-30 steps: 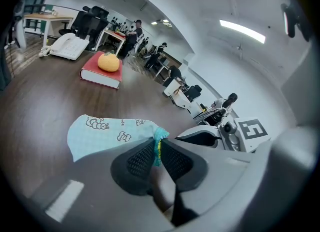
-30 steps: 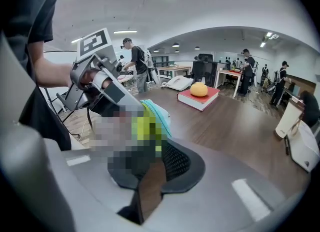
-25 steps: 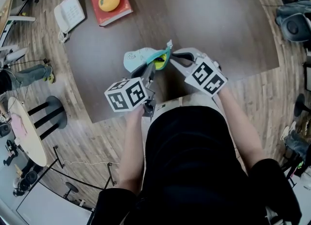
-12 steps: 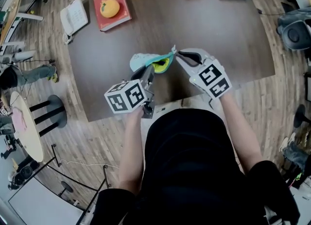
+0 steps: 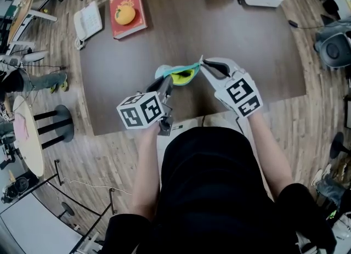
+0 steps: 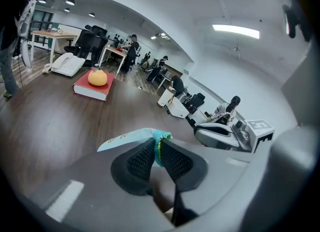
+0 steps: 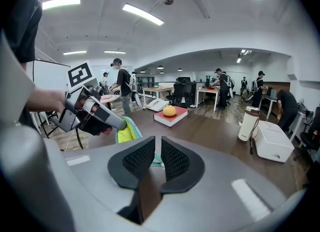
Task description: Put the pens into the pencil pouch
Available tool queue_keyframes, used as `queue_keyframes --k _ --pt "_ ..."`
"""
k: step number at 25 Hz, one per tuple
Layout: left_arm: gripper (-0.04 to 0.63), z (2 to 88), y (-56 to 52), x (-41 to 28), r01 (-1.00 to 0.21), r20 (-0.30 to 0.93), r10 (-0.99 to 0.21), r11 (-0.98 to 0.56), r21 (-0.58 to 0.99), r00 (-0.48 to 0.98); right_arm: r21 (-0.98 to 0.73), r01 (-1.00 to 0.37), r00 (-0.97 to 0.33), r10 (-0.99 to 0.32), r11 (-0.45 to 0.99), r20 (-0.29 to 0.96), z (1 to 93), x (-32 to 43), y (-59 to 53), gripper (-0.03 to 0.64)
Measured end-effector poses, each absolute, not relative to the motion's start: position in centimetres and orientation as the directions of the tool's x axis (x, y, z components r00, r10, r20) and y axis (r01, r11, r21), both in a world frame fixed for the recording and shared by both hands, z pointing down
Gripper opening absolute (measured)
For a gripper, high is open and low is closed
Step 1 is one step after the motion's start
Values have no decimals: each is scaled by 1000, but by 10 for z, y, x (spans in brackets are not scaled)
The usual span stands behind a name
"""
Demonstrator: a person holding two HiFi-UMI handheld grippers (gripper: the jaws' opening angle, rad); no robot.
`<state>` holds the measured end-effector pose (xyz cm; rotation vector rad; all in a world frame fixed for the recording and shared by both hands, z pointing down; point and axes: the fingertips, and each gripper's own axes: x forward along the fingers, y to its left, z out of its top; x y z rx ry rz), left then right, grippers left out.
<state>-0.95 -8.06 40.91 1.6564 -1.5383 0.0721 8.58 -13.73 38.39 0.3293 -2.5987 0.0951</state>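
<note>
Pencil pouch (image 5: 181, 74) — left gripper (image 5: 167, 82) and right gripper (image 5: 203, 65) jaws clamped on its ends — has lifted higher above the table (image 5: 252, 44).

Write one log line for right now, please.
left tool: grips pouch edge | right tool: grips other edge | pouch: open

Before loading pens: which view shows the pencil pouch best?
Head view: the pencil pouch shows almost whole, held open, yellow lining visible. Left gripper view shows only a pinched edge; right gripper view, some lining.
</note>
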Motion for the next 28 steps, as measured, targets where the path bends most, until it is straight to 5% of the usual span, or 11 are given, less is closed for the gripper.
queue_keyframes --k 28 --pt "31 358 -107 21 -851 446 -873 76 520 195 -13 -347 -879 -320 938 352 325 135 -156 9"
